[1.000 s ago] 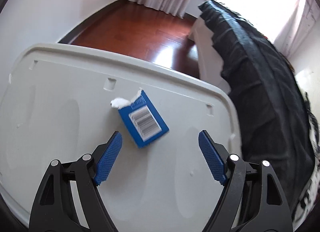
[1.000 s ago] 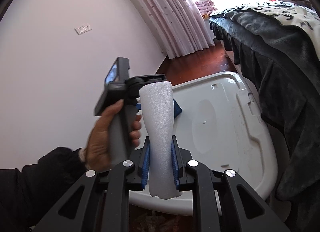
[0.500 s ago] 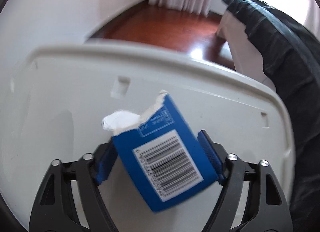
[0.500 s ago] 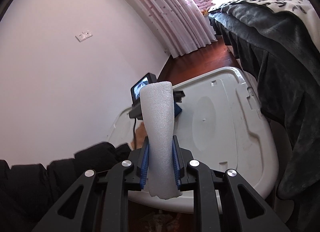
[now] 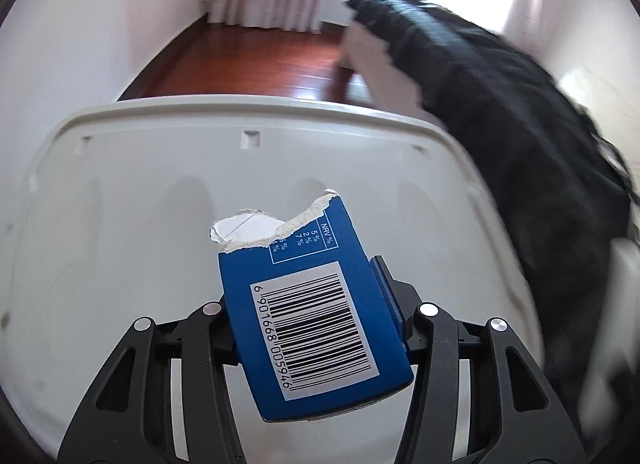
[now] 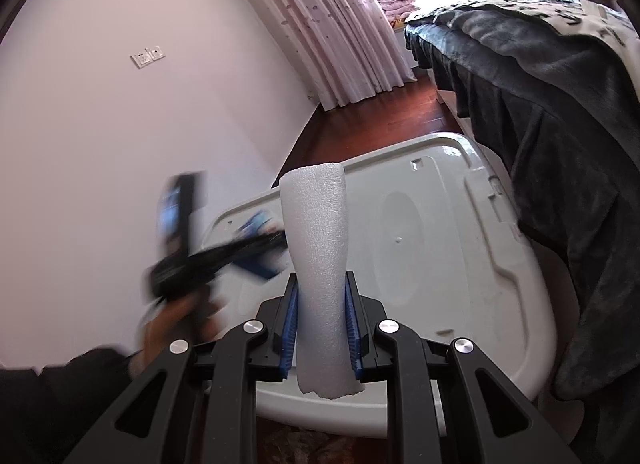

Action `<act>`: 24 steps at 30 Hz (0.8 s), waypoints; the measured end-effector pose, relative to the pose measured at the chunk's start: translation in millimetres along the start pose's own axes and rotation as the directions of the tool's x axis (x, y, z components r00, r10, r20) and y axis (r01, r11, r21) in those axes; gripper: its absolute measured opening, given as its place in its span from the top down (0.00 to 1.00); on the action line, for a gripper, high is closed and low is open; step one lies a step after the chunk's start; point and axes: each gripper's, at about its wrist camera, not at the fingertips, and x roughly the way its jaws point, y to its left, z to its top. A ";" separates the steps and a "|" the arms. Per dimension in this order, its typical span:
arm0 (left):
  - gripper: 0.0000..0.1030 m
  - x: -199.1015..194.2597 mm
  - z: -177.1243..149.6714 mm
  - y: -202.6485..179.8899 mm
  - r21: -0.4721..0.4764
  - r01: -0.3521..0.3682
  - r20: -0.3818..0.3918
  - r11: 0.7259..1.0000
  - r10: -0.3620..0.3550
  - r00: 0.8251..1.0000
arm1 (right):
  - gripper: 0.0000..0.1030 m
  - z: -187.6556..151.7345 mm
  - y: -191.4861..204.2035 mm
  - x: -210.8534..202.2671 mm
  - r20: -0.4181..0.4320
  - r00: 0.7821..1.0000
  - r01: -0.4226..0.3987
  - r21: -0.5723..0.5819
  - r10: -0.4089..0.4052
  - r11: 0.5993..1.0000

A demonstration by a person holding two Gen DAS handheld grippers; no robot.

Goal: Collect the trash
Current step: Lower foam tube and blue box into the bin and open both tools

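Observation:
My left gripper (image 5: 308,304) is shut on a torn blue carton (image 5: 308,304) with a barcode label, held a little above the white plastic lid (image 5: 120,203). The carton's ripped white top edge points away from me. My right gripper (image 6: 322,316) is shut on a white foam tube (image 6: 318,264) that stands upright between the blue pads (image 6: 290,324). In the right wrist view the left gripper (image 6: 256,244) and its blue carton appear blurred at the left, over the lid (image 6: 440,244).
A bed with a dark grey blanket (image 6: 560,103) stands right beside the lid. Red wooden floor (image 5: 248,59) and pale curtains (image 6: 340,35) lie beyond. A white wall (image 6: 120,103) with a socket plate is at the left.
My left gripper closed on the blue carton and lifted it off the lid. The right gripper kept its hold on the foam tube and barely moved.

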 end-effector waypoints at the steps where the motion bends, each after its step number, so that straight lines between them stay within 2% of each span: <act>1: 0.52 -26.1 -10.9 6.7 0.024 0.014 -0.002 1.000 -0.014 1.000 | 0.79 0.1 6.4 2.8 0.002 1.000 -0.011 -0.003 0.011 1.000; 5: 0.51 -118.8 -55.0 31.9 0.106 0.008 -0.010 0.994 -0.007 1.000 | 0.78 -4.7 41.8 19.5 -0.016 0.999 -0.032 -0.041 0.031 0.999; 9: 0.50 -197.8 -99.1 64.8 0.146 -0.066 -0.015 0.987 0.069 0.998 | 0.78 -24.7 89.1 30.1 -0.036 0.999 -0.039 -0.121 0.035 0.992; 11: 0.50 -233.7 -119.3 82.6 0.149 -0.129 0.004 0.980 0.130 0.992 | 0.78 -42.1 110.1 31.4 -0.055 0.997 -0.052 -0.140 0.045 0.989; 13: 0.50 -263.3 -138.8 97.8 0.149 -0.192 0.028 0.970 0.190 0.981 | 0.78 -62.4 126.5 31.1 -0.084 0.995 -0.065 -0.139 0.054 0.988; 16: 0.50 -314.8 -171.5 121.4 0.155 -0.291 0.072 0.944 0.283 0.956 | 0.78 -92.1 146.0 21.9 -0.115 0.991 -0.085 -0.132 0.070 0.988; 19: 0.50 -354.5 -192.4 136.6 0.146 -0.352 0.107 0.925 0.339 0.935 | 0.78 -119.9 160.1 5.6 -0.141 0.987 -0.099 -0.137 0.079 0.986; 22: 0.49 -378.6 -204.9 144.8 0.127 -0.394 0.144 0.910 0.376 0.915 | 0.78 -142.1 167.2 -11.2 -0.150 0.986 -0.096 -0.146 0.074 0.985; 24: 0.49 -379.9 -211.7 143.0 0.152 -0.428 0.173 0.891 0.402 0.899 | 0.77 -153.8 166.9 -19.6 -0.154 0.986 -0.084 -0.141 0.062 0.986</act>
